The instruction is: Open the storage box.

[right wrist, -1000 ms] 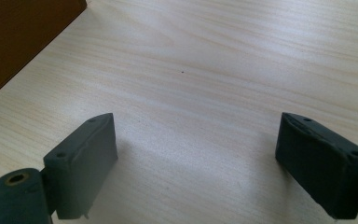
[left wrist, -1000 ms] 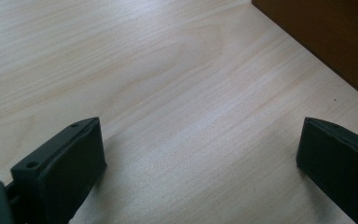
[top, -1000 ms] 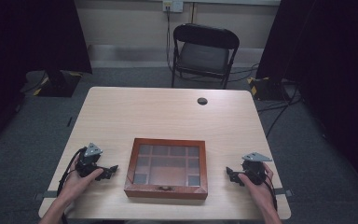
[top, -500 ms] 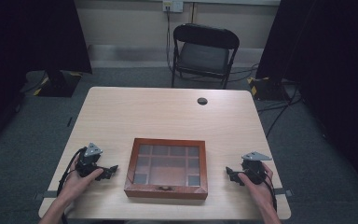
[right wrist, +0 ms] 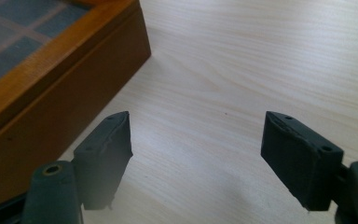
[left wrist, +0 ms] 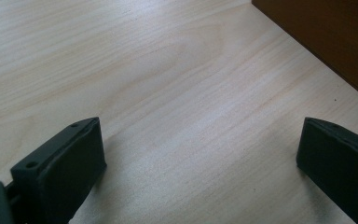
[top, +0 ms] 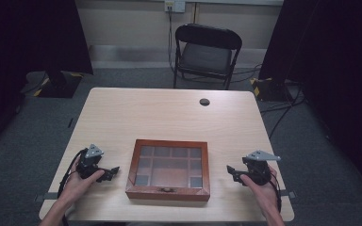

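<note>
No text, label, brand or number can be read anywhere. The brown wooden box with a glass grid lid point(top: 168, 168) bears no legible marking. The pale wooden table point(top: 169, 115) is likewise unmarked.

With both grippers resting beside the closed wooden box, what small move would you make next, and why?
Probably ease the right gripper in toward the front latch of the wooden box. The glass lid lies shut, both grippers are open and hold nothing, and the left gripper sits ready to steady the box's left side.
</note>
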A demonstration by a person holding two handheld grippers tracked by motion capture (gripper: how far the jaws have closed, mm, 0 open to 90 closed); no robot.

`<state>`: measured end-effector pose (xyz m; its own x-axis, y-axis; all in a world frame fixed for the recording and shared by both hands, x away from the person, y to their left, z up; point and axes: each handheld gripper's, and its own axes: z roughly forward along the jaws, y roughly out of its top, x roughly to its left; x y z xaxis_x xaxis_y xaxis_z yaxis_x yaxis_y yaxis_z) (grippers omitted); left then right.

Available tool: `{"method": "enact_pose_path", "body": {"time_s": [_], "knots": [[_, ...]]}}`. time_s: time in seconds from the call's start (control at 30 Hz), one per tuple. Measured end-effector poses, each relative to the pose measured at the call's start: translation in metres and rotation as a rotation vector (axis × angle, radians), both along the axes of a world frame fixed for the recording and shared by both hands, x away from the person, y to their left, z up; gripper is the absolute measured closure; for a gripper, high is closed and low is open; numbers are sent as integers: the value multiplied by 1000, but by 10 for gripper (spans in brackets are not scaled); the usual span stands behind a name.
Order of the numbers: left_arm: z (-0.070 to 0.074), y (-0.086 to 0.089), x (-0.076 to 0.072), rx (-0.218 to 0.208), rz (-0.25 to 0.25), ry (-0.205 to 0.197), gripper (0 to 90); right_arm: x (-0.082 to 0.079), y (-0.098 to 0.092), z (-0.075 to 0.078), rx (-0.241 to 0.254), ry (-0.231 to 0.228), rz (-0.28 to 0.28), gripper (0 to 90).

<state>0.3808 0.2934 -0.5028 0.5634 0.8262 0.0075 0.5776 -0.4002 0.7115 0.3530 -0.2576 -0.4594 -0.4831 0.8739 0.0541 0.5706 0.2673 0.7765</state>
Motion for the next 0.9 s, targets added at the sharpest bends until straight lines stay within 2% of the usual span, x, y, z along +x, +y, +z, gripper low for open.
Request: {"method": "enact_pose_path", "body": {"time_s": [0.23,0.5,0.6,0.67,0.83,0.9], "knots": [[0,0,0,-2,1,0,2,-1,4,12,37,-18,38,293],[0,0,0,0,0,0,2,-7,14,32,95,-46,93,360],[0,0,0,-2,1,0,2,-7,17,40,89,-46,118,375],[0,0,0,-3,2,0,2,-8,17,45,104,-54,121,394],[0,0,0,-2,1,1,2,-9,22,47,100,-49,140,409],[0,0,0,-1,0,0,2,-11,29,53,102,-55,166,433]]}}
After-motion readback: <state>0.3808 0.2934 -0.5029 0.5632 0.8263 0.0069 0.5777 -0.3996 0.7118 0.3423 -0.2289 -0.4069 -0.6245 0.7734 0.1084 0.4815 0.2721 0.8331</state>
